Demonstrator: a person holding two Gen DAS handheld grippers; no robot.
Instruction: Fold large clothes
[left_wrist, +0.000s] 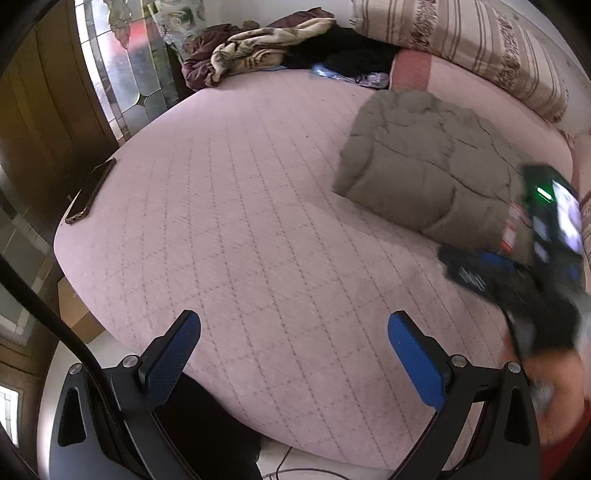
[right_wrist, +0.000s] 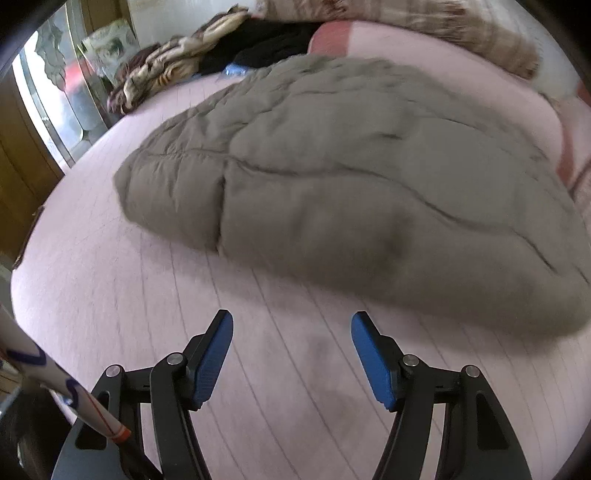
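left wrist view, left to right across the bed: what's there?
phone at the bed's left edge → bare pink quilted bed cover → folded grey puffer jacket → blurred right gripper at the right edge.

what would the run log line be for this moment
stage: folding | olive-grey quilted puffer jacket: folded bundle on pink quilted mattress | left gripper: open, empty | right gripper: open, empty

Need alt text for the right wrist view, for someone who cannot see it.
A folded, puffy grey-brown quilted jacket lies on a pink quilted bed, just beyond the right gripper, whose blue-padded jaws stand open and empty. Crumpled blankets and dark clothes are heaped at the far edge.
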